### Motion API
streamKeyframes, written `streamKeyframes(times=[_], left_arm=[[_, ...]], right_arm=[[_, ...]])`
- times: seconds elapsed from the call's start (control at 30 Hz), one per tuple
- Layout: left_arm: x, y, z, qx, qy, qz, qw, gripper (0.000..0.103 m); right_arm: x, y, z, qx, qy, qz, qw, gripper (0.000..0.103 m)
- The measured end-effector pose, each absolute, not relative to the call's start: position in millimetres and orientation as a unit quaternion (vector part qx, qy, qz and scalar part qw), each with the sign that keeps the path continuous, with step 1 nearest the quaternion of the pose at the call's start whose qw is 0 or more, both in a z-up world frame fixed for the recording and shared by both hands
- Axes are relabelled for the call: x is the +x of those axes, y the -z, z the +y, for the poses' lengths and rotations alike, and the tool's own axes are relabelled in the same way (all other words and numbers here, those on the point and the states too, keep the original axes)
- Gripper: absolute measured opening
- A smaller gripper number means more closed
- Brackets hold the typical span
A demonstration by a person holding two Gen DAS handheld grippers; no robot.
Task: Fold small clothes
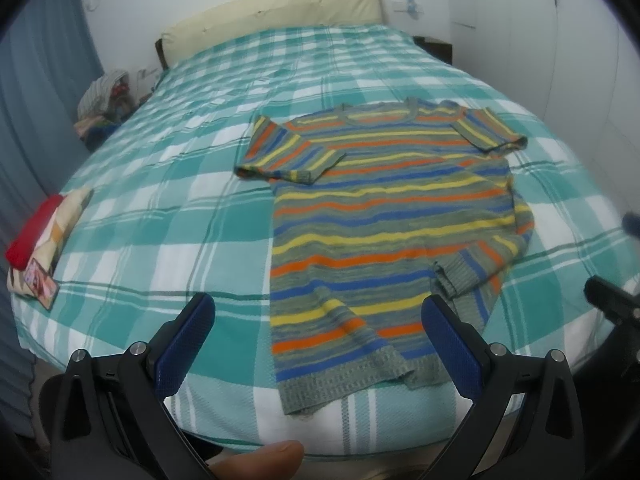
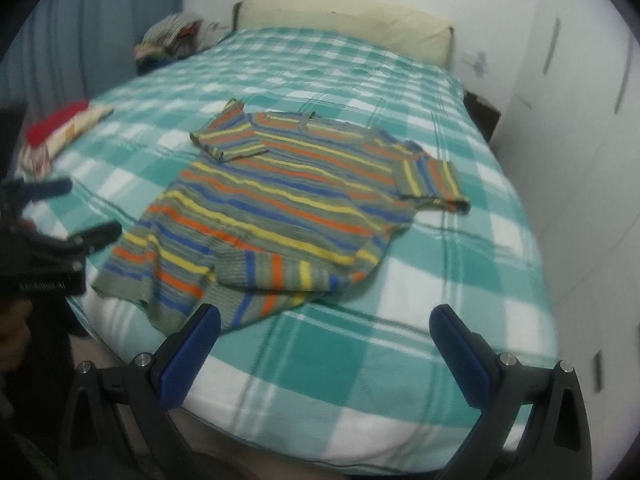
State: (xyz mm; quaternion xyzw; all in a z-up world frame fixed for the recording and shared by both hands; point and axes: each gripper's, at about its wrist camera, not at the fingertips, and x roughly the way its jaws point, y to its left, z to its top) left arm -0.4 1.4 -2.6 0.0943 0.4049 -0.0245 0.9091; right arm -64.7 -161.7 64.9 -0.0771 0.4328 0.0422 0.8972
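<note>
A striped knit sweater (image 1: 384,216) in grey, orange, yellow and blue lies face up on the green-and-white checked bed (image 1: 160,216), neck toward the headboard, short sleeves spread. Its lower right corner is folded over itself. My left gripper (image 1: 318,312) is open and empty, above the sweater's bottom hem at the bed's near edge. My right gripper (image 2: 324,324) is open and empty, just before the folded corner of the sweater (image 2: 288,196). The left gripper also shows at the left of the right wrist view (image 2: 84,212).
A folded stack of clothes with a red item (image 1: 36,240) lies at the bed's left edge. A cream headboard cushion (image 1: 272,16) is at the far end. A heap of clothes (image 1: 104,96) sits beside the bed. White wardrobe doors (image 2: 580,120) stand at the right.
</note>
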Motion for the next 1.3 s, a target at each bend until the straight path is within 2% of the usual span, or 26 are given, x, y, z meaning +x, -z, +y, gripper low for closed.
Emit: streamKeyframes(times=[0.2, 1.3], left_arm=[[-1, 3, 2, 0.096, 0.022, 0.404, 0.909, 0.103], [-1, 12, 4, 0.099, 0.026, 0.417, 0.903, 0.103]], right_arm=[[-66, -61, -164, -0.015, -0.016, 0.425, 0.905, 0.103], [-68, -54, -169, -0.006, 0.027, 0.437, 0.899, 0.103]])
